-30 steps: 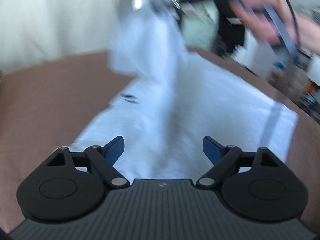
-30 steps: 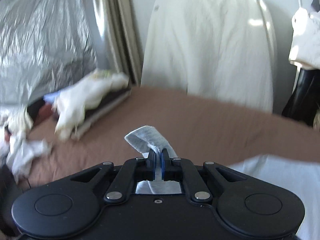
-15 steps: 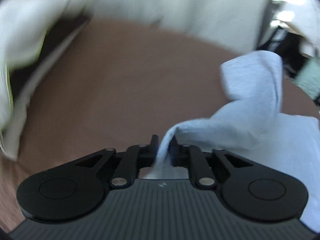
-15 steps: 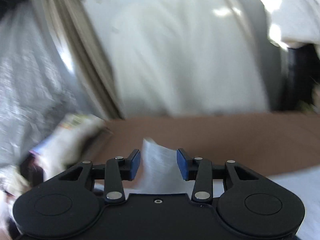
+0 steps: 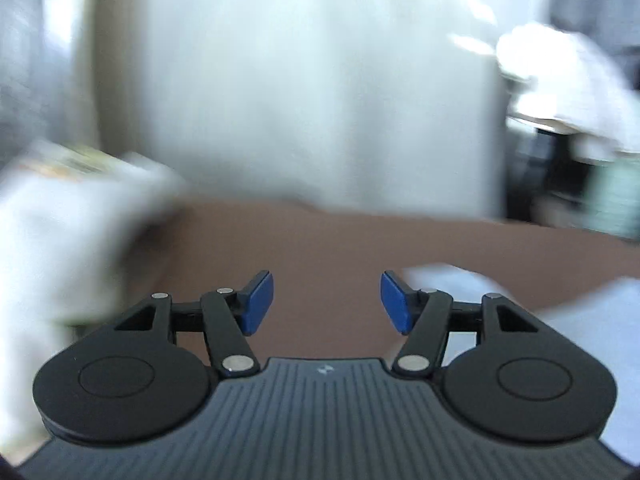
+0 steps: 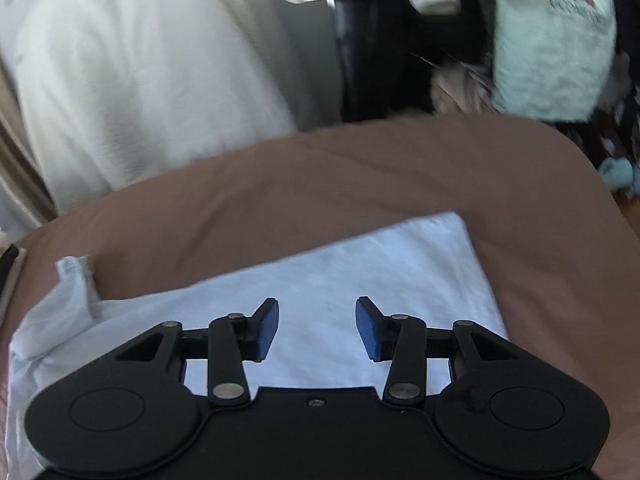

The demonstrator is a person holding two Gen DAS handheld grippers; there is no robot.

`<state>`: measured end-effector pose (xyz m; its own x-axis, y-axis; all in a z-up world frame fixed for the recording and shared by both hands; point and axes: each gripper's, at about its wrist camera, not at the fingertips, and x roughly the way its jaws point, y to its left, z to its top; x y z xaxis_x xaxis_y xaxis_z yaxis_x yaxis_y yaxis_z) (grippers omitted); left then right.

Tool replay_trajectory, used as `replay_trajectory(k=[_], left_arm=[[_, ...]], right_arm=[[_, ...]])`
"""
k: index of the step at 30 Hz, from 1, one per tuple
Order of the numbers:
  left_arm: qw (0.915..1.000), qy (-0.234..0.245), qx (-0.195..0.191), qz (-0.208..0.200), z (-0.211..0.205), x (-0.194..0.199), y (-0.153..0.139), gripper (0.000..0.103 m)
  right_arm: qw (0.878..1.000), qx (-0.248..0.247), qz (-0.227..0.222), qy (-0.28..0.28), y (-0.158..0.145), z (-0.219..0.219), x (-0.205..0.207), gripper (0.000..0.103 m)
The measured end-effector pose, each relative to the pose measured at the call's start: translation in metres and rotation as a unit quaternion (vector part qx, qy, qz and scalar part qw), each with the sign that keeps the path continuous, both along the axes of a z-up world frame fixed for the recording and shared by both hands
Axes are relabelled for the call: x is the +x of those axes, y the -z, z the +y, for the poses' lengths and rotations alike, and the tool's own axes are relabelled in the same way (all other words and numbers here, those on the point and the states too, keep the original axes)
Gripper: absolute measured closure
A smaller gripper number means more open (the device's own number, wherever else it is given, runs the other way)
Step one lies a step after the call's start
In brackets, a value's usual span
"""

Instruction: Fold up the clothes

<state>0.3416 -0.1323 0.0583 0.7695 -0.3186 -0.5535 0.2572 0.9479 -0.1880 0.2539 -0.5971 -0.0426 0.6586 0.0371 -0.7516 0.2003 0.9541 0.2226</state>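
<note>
The left gripper (image 5: 327, 304), clamped on a fold of the pale blue cotton garment (image 6: 360, 280) half a second ago, has just been opening and now has nothing between its blue pads, only the brown bed cover (image 6: 360, 168). The right gripper (image 6: 317, 328), pinching a corner of that garment a second ago, has released it and now hangs parted over the cloth, which lies flat on the cover.

Soft matt cloth garment (image 6: 360, 276) on brown matt fabric cover (image 6: 400, 168)
</note>
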Motion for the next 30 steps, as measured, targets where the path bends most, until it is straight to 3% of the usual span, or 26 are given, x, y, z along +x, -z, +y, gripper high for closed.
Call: replay_trajectory(k=[2, 4, 5, 7, 10, 11, 12, 13, 15, 17, 20, 21, 23, 27, 29, 30], left_arm=[[0.9977, 0.063, 0.008, 0.023, -0.026, 0.008, 0.005, 0.042], [0.9929, 0.108, 0.049, 0.009, -0.055, 0.009, 0.012, 0.029], [0.9883, 0.136, 0.068, -0.004, -0.068, 0.01, 0.016, 0.029], [0.9711, 0.194, 0.137, -0.027, -0.097, 0.002, 0.032, 0.028], [0.9496, 0.198, 0.242, -0.025, -0.132, 0.006, 0.057, 0.028], [0.9477, 0.191, 0.254, -0.026, -0.132, 0.007, 0.062, 0.032], [0.9497, 0.185, 0.251, -0.023, -0.13, 0.008, 0.064, 0.059], [0.9579, 0.167, 0.233, -0.01, -0.122, 0.018, 0.061, 0.098], [0.9739, 0.124, 0.189, 0.021, -0.104, 0.041, 0.055, 0.099], [0.9895, 0.074, 0.124, 0.011, -0.078, 0.054, 0.037, 0.099], [0.9997, 0.009, 0.021, 0.008, -0.041, 0.066, 0.029, 0.097], [0.9997, -0.018, 0.014, 0.002, -0.032, 0.07, 0.029, 0.097], [0.998, -0.063, 0.003, -0.013, -0.015, 0.077, 0.037, 0.091], [0.9947, -0.076, -0.053, 0.043, 0.019, 0.099, 0.053, 0.084], [0.9938, -0.059, -0.07, 0.063, 0.026, 0.104, 0.056, 0.068], [0.9916, -0.041, -0.087, 0.086, 0.027, 0.112, 0.062, 0.044]], right_arm=[[1.0, -0.016, 0.008, 0.005, 0.004, -0.006, 0.004, 0.054], [0.999, -0.032, 0.016, 0.009, 0.008, -0.012, 0.008, 0.052], [0.999, -0.039, 0.019, 0.012, 0.01, -0.015, 0.009, 0.049], [0.999, -0.046, 0.02, 0.019, 0.012, -0.024, 0.011, 0.048], [0.998, -0.052, 0.029, 0.03, 0.016, -0.043, 0.008, 0.047], [0.997, -0.055, 0.032, 0.034, 0.017, -0.049, 0.006, 0.047], [0.997, -0.059, 0.035, 0.039, 0.019, -0.055, 0.003, 0.046], [0.996, -0.062, 0.038, 0.043, 0.02, -0.061, 0.001, 0.046], [0.995, -0.067, 0.044, 0.053, 0.023, -0.073, -0.002, 0.045], [0.995, -0.066, 0.049, 0.058, 0.028, -0.083, -0.001, 0.045], [0.995, -0.055, 0.053, 0.062, 0.038, -0.092, -0.005, 0.045], [0.995, -0.05, 0.054, 0.062, 0.042, -0.094, -0.006, 0.045], [0.995, -0.043, 0.059, 0.064, 0.05, -0.098, -0.009, 0.045], [0.995, -0.049, 0.065, 0.058, 0.059, -0.097, -0.009, 0.045], [0.996, -0.043, 0.062, 0.054, 0.056, -0.096, -0.003, 0.045], [0.996, -0.04, 0.059, 0.052, 0.055, -0.095, 0.0, 0.045]])
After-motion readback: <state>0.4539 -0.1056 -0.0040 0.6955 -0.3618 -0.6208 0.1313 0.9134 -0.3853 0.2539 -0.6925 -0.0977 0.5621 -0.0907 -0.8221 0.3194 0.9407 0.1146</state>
